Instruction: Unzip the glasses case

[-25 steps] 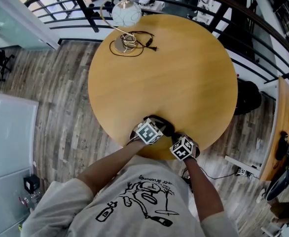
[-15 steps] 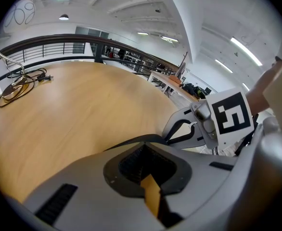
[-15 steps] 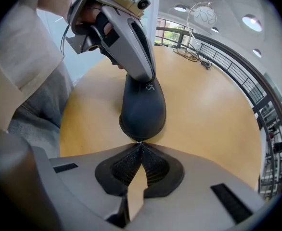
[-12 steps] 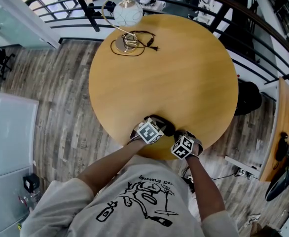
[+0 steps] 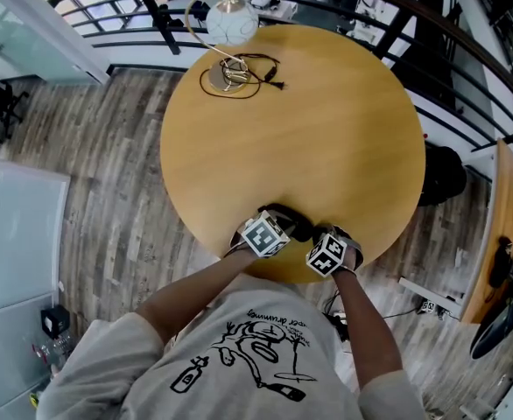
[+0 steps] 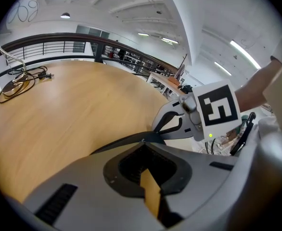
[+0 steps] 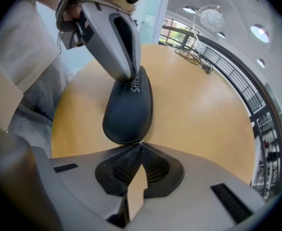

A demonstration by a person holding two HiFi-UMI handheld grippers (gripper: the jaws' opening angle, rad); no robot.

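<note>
left gripper [image 7: 131,75] clamped on far end of black case [image 7: 129,110]. right gripper [image 7: 140,147] pinched shut on its near edge. case lies on table [image 7: 203,109].

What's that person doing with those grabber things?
A person holds tongs in each hand over a dark glasses case at the edge of a round wooden table. The left tongs are shut on one end, steadying it. The right tongs are shut at the other end, seemingly on the tiny zipper pull. The case looks closed.
</note>
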